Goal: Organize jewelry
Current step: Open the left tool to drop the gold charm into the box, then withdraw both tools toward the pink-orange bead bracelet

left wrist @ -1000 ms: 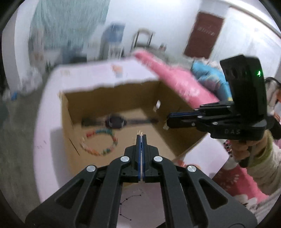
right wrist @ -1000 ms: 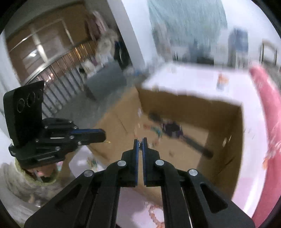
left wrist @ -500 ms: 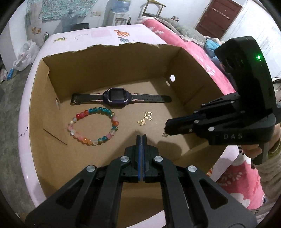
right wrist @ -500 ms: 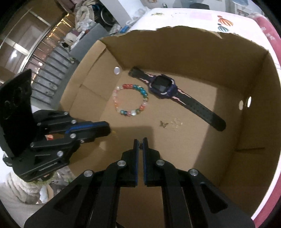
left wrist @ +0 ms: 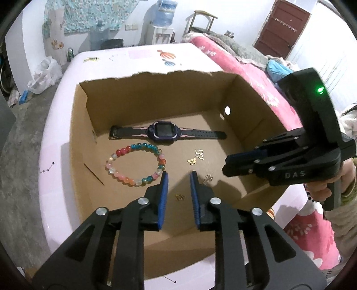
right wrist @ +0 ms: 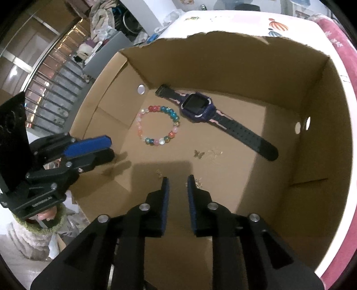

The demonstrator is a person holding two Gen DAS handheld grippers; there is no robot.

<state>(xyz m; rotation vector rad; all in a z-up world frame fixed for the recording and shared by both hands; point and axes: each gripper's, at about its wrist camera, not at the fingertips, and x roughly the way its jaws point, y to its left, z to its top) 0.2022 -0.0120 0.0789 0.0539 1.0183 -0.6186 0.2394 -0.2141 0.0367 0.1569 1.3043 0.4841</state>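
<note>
An open cardboard box (left wrist: pixel 84 125) (right wrist: pixel 323 133) holds a dark purple watch (left wrist: pixel 164 132) (right wrist: pixel 199 107), a coloured bead bracelet (left wrist: pixel 135 164) (right wrist: pixel 157 125) and two gold butterfly charms (left wrist: pixel 196 157) (right wrist: pixel 199 154). A small gold piece (left wrist: pixel 179 197) lies on the box floor between my left fingers. Another small gold piece (left wrist: pixel 208 178) (right wrist: pixel 197 183) lies just right of it. My left gripper (left wrist: pixel 178 176) is open and empty above the box floor. My right gripper (right wrist: pixel 177 178) is open and empty; it also shows in the left wrist view (left wrist: pixel 236 166).
The box stands on a white table (left wrist: pixel 142 55). A pink bed (left wrist: pixel 245 73) runs along the right. A water dispenser (left wrist: pixel 165 24) and a chair (left wrist: pixel 202 21) stand at the back wall. A railing (right wrist: pixel 51 75) lies beyond the table on the left.
Both grippers opened from shut. Small gold pieces now lie on the box floor under each. Earlier both moved in over the box.
</note>
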